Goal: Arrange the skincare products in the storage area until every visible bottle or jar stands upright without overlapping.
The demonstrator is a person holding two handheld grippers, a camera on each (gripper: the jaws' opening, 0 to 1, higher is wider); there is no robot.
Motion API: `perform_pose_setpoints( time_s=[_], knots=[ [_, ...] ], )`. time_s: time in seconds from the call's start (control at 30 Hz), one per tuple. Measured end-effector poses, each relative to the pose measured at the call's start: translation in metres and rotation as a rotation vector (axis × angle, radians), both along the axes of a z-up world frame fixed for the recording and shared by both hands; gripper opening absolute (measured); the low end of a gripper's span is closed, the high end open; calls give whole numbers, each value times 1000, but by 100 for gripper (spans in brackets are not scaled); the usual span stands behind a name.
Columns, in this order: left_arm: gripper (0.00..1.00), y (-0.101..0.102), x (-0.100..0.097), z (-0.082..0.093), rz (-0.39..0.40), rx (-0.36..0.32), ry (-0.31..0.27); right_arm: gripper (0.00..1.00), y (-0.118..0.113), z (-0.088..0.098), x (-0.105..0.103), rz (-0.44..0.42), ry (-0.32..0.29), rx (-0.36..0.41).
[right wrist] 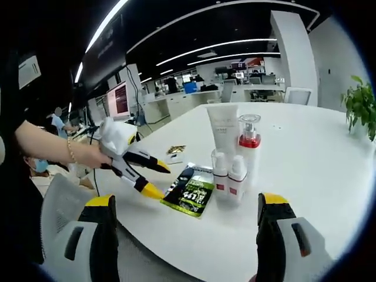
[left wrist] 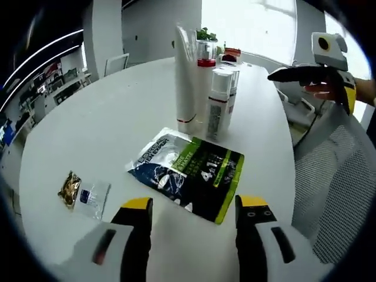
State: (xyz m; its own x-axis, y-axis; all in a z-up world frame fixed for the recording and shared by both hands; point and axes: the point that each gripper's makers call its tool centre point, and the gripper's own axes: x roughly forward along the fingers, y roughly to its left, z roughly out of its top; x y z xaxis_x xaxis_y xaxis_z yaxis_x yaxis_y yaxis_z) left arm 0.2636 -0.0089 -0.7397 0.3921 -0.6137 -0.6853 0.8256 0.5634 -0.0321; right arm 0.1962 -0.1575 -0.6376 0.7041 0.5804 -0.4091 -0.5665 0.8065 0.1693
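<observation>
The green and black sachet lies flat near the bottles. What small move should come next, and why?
Probably lower the open left gripper onto the sachet, lying flat just ahead of its jaws. The tall tube and small bottles already stand upright.

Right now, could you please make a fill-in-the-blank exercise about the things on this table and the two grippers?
1. The tall white tube stands ____ on the round white table.
2. The dark and green packet lies ____ on the table.
3. The left gripper, seen in the right gripper view, has ____ tips.
4. The right gripper has its jaws ____, holding nothing.

Missing words: upright; flat; yellow; open
</observation>
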Motion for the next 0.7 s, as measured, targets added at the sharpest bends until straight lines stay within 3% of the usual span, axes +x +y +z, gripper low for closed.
perform_pose_setpoints(
  time_s=[0.2, 0.33, 0.7],
  knots=[
    [65, 9, -15, 13, 64, -28, 6, 100, 2, 1, -1, 15, -8, 1],
    [69, 20, -24, 31, 115, -57, 1, 100, 6, 1, -2, 34, -11, -4],
    [79, 64, -52, 74, 309, -175, -18, 100, 12, -1, -3, 64, -10, 1]
  ],
)
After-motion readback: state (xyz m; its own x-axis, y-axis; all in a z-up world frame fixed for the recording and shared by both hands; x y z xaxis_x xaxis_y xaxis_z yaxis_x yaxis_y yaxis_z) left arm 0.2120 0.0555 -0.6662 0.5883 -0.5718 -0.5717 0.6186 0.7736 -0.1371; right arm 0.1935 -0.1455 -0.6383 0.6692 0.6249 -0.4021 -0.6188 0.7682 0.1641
